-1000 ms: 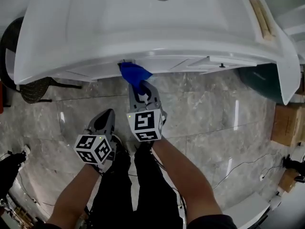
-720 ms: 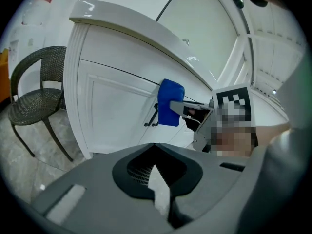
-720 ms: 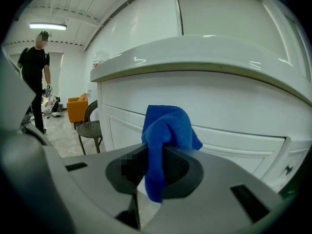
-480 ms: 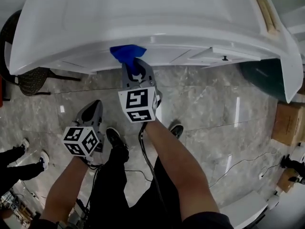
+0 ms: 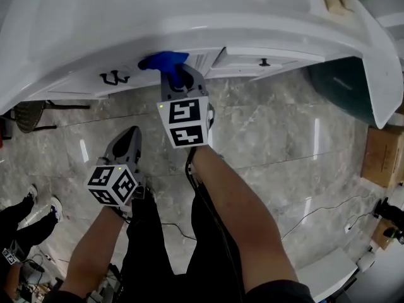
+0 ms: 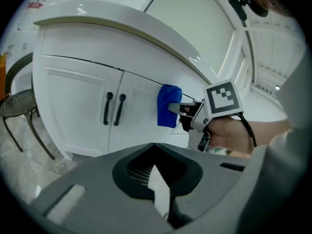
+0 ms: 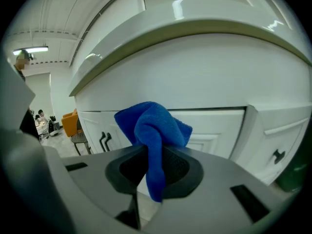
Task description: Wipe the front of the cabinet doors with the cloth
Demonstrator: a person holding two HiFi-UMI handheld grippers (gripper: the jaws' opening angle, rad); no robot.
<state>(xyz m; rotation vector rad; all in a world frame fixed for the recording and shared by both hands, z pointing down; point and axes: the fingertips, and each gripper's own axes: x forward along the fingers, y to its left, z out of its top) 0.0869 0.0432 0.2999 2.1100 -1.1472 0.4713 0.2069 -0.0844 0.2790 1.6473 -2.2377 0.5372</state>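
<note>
Left tool (image 5: pixel 130 135): jaws closed on each other, nothing between them. It is held low over the marble floor (image 5: pixel 271 137), apart from the cabinet.
Right tool (image 5: pixel 178 81): jaws clamped on the blue cloth (image 5: pixel 163 60) – a tail hangs down between them and the rest bunches above.
Cloth: against the front of a white cabinet door (image 6: pixel 136 101), just beside the pair of black handles (image 6: pixel 113 109).
Counter (image 5: pixel 189 17): white, its edge jutting out over the doors and the cloth.
</note>
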